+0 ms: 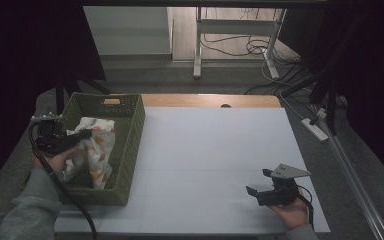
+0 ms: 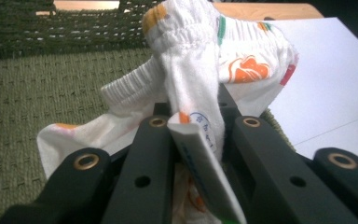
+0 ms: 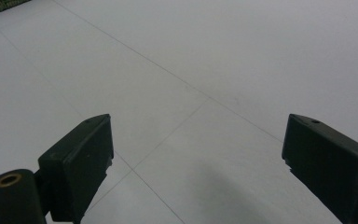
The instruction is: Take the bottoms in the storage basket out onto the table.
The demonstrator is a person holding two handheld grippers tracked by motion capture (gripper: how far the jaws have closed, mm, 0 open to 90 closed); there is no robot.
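Note:
A white garment with orange and green prints (image 1: 94, 145) hangs partly inside the green woven basket (image 1: 134, 131) at the table's left. My left gripper (image 1: 82, 135) is shut on a fold of this garment (image 2: 191, 84), and the cloth with its label is pinched between the jaws. Part of the garment drapes down to the basket floor. My right gripper (image 1: 258, 182) rests low over the white table surface (image 1: 205, 150) at the front right, open, with nothing between its fingers (image 3: 77, 163).
The basket's woven wall (image 2: 65, 32) rises behind the garment. A strip of wooden table edge (image 1: 210, 100) runs along the far side of the white sheet. Table legs and cables (image 1: 260, 47) lie on the floor beyond.

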